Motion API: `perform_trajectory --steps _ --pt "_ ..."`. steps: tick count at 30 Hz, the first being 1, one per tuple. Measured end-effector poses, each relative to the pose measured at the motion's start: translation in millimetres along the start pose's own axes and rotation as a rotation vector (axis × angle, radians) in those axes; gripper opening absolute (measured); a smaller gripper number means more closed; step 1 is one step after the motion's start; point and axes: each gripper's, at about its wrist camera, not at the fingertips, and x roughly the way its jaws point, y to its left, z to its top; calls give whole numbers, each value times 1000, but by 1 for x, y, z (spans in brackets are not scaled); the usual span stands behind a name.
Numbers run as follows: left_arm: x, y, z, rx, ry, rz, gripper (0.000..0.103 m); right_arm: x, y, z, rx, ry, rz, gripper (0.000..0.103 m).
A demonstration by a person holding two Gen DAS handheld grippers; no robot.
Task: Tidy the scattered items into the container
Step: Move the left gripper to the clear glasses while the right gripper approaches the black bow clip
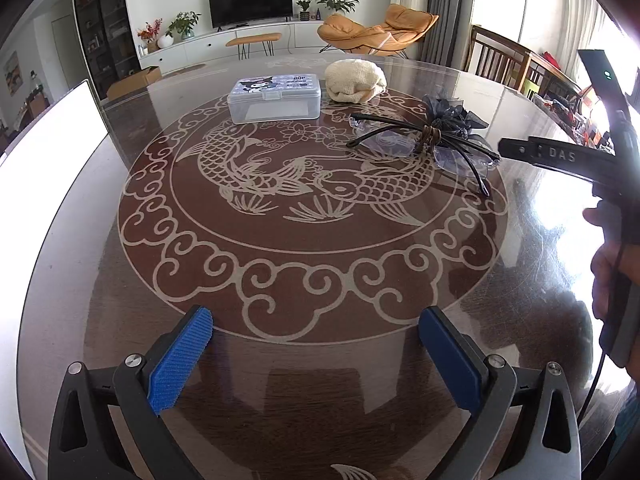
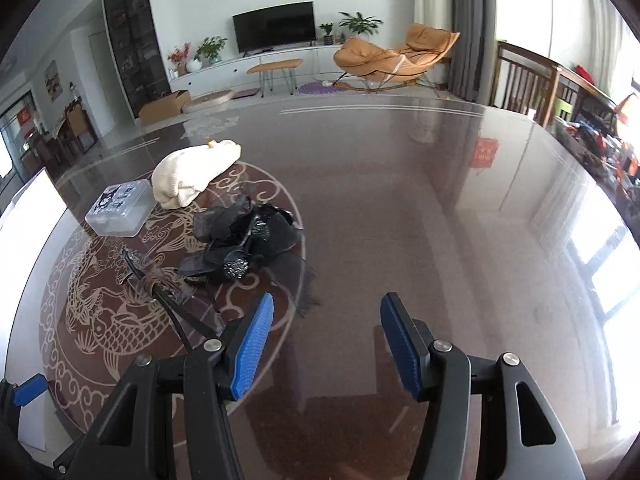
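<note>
A clear plastic box [image 1: 275, 98] with a cartoon lid stands shut at the far middle of the round table; it also shows in the right wrist view [image 2: 120, 208]. A cream knitted cloth [image 1: 354, 80] [image 2: 194, 176] lies beside it. Black-armed glasses [image 1: 424, 142] [image 2: 168, 292] lie tangled with a dark fabric flower [image 1: 450, 114] [image 2: 248, 236]. My left gripper [image 1: 316, 356] is open and empty, low over the near table. My right gripper [image 2: 326, 344] is open and empty, just right of the flower and glasses.
The glass-topped table [image 1: 280, 240] carries a carp pattern. A bright white panel [image 1: 44, 140] stands at the left edge. Wooden chairs [image 1: 504, 60] stand at the right. The right-hand gripper body [image 1: 560, 158] reaches in from the right in the left wrist view.
</note>
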Motion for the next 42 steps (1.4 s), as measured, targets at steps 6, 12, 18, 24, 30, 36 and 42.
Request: perform_trajectory --steps 6,12,18,24,30,36,42 --pt "0 0 0 0 0 0 103 -12 46 -17 -145 48 356 58" --pt "0 0 0 0 0 0 103 -49 32 -55 -88 46 241 58" --pt "1 0 0 1 0 -1 103 -57 30 -82 -144 30 161 58" --pt "1 0 0 0 0 -1 103 -58 22 -83 -149 25 133 57" --pt "1 0 0 1 0 -1 103 -56 23 -84 -154 27 130 58" --pt "0 0 -1 1 0 1 103 -54 27 -84 -175 30 107 58" --pt "6 -10 7 59 9 -41 103 -53 30 -85 -193 33 90 59"
